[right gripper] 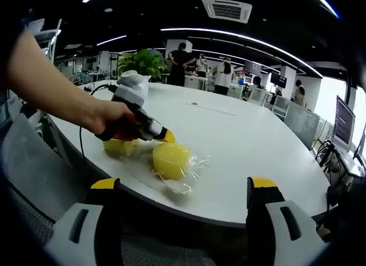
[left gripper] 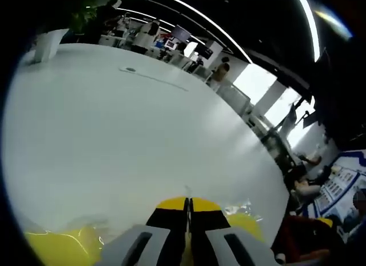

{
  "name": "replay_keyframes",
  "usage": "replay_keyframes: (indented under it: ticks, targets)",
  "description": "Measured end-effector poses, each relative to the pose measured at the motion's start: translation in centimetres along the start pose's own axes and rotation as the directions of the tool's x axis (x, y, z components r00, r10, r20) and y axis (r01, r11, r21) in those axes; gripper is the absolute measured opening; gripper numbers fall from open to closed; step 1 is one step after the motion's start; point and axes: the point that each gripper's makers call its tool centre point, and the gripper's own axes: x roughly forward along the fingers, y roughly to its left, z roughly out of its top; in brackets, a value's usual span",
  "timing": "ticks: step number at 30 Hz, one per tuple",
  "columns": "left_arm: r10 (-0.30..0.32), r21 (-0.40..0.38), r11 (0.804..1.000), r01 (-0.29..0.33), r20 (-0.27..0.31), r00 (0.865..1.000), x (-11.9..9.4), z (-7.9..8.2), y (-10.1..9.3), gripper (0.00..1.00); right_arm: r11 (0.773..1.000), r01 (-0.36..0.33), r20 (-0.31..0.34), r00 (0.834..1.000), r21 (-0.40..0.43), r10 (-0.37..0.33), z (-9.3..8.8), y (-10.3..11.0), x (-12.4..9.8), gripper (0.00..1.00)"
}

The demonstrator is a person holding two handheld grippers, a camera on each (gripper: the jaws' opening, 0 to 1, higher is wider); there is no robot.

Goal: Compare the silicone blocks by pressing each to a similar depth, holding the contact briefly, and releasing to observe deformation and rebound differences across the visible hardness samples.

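Pressing at a yellow silicone block [right gripper: 171, 159] near the counter [right gripper: 257, 140] edge, left tongs [right gripper: 166, 135] together; right tongs [right gripper: 183, 189] apart, broad open counter beyond.

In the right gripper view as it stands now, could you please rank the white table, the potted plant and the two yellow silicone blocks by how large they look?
1. White table, by far the largest.
2. Potted plant and the nearer yellow block look about alike; the plant stands much farther off, so I won't rank them.
3. The farther yellow block, partly hidden behind the left gripper.
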Motion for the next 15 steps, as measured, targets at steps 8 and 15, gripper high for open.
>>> replay_keyframes:
  ticks: [8, 15]
  targets:
    - [-0.151, 0.096, 0.984, 0.147, 0.042, 0.988, -1.7, 1.5, -3.1, 0.00, 1.000, 0.003, -0.025, 1.000, -0.021, -0.003, -0.4, 0.0, 0.1, 0.84]
    - [-0.279, 0.275, 0.926, 0.259, 0.036, 0.960, -4.6, 2.6, -7.6, 0.00, 1.000, 0.002, -0.018, 1.000, -0.018, -0.003, -0.3, 0.0, 0.0, 0.84]
